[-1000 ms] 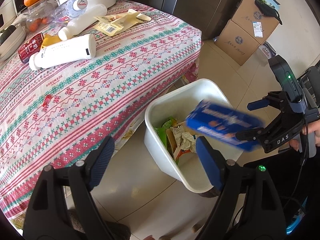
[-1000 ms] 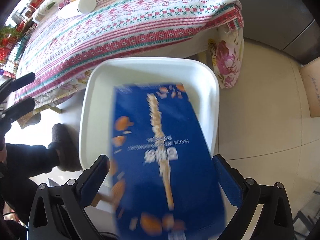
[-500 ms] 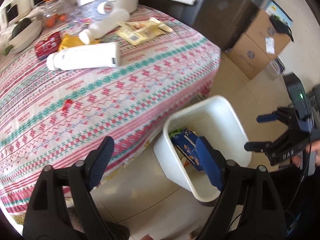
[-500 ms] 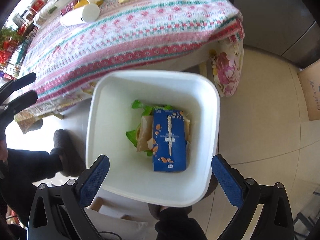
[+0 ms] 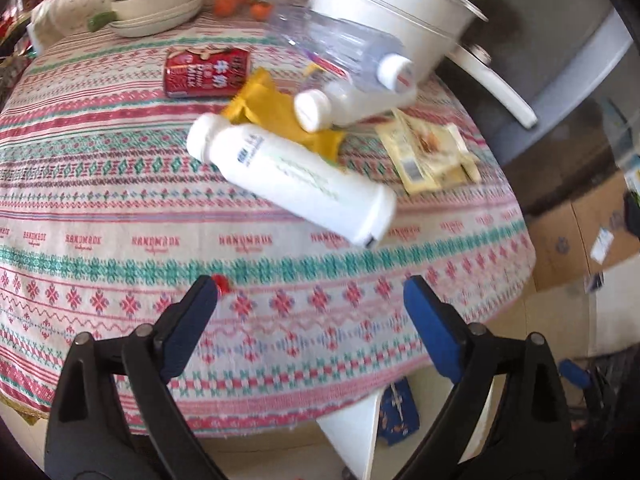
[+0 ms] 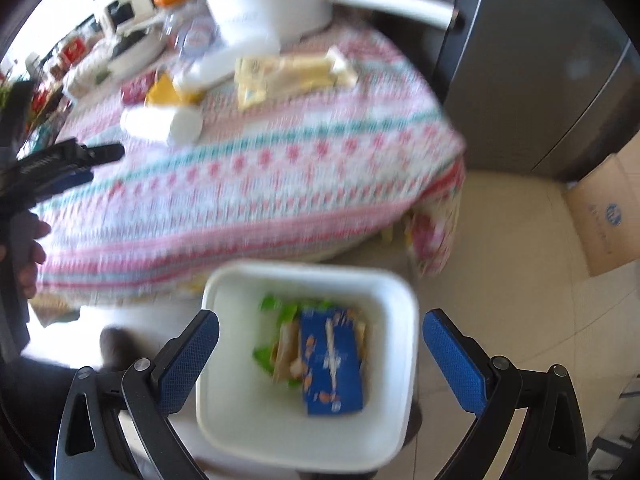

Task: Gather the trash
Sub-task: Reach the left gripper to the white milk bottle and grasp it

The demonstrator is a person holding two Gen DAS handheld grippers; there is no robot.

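Observation:
My left gripper hangs over the patterned tablecloth, its jaws opening with nothing between them. Just beyond it lies a large white bottle on its side, and a small red scrap sits by the left fingertip. Behind are a smaller white bottle, a clear plastic bottle, a yellow wrapper, a red can and beige packets. My right gripper stands open and empty above the white bin, where the blue box lies on green and brown wrappers.
A white pot with a long handle stands at the table's back, beside a bowl with a dark vegetable. Cardboard boxes sit on the tiled floor at right. A dark cabinet stands behind the table.
The blue box left my right gripper and fell into the bin. My left gripper swung from above the bin to over the table, rolling, and its jaws widened. The right gripper rose.

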